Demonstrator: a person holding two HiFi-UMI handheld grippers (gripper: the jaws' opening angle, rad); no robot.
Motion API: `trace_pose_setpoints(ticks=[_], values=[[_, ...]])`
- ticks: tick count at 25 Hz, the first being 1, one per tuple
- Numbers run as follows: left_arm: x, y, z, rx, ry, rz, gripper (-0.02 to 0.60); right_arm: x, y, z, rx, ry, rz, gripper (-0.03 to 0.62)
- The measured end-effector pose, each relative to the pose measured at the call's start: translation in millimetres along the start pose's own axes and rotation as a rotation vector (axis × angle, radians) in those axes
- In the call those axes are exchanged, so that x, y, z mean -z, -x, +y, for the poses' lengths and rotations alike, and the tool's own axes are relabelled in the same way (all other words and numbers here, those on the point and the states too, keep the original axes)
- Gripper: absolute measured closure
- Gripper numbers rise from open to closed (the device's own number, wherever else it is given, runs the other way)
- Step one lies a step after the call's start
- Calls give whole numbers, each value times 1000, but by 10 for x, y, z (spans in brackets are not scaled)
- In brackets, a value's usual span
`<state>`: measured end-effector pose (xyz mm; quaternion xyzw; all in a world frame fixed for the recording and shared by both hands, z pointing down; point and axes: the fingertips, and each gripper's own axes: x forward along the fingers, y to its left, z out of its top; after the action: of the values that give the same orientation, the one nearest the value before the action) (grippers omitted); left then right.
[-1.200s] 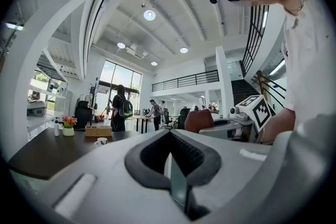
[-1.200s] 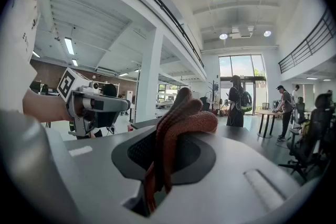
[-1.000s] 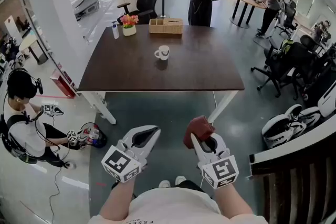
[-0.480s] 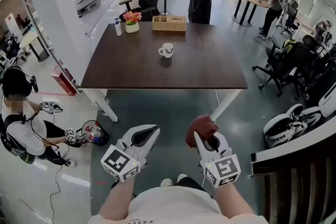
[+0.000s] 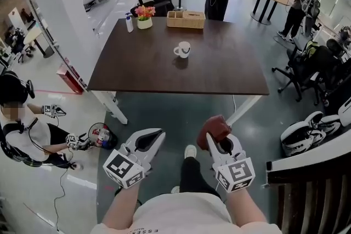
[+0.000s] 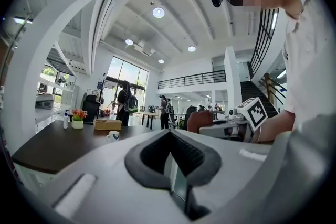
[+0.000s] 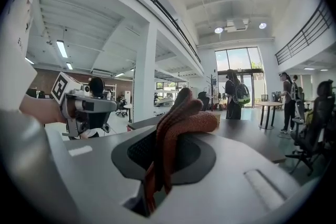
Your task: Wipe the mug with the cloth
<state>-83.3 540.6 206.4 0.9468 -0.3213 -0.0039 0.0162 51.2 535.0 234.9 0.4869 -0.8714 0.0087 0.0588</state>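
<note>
A white mug (image 5: 183, 50) stands near the middle of a dark brown table (image 5: 137, 71), far ahead of both grippers; in the left gripper view the mug (image 6: 112, 137) is a small shape on the tabletop. My right gripper (image 5: 215, 135) is shut on a folded reddish-brown cloth (image 5: 213, 129), whose fold (image 7: 181, 120) sticks up between the jaws. My left gripper (image 5: 150, 139) is shut with nothing in it. Both are held over the floor, short of the table's near edge.
At the table's far edge stand a wooden tray (image 5: 186, 19), a flower pot (image 5: 145, 15) and a small bottle (image 5: 129, 23). A seated person (image 5: 24, 134) is on the floor at left. Office chairs (image 5: 305, 71) stand right; people stand beyond the table.
The table and mug have come closer and shifted slightly right in the head view as the person steps forward. Both grippers keep their pose, the cloth still held.
</note>
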Motion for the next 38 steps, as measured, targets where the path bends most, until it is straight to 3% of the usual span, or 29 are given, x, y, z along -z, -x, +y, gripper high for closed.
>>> trace_pose_setpoints(ticks=[5, 14, 21, 27, 34, 38], values=[[156, -329, 578, -32, 21, 10, 581, 87, -650, -296, -32, -3, 4, 514], [73, -1413, 1820, -68, 70, 32, 581, -131, -1992, -1379, -68, -1, 20, 516], [109, -2350, 2594, -45, 40, 59, 581, -132, -3065, -2159, -107, -17, 43, 516], [187, -2784, 3148, -64, 13, 86, 581, -51, -3674, -2495, -127, -29, 71, 515], [703, -3231, 3839, -16, 69, 153, 581, 268, -4273, -2888, -87, -52, 150, 515], [1056, -3493, 4214, 20, 92, 235, 581, 494, -4599, -3067, -65, -102, 237, 515]])
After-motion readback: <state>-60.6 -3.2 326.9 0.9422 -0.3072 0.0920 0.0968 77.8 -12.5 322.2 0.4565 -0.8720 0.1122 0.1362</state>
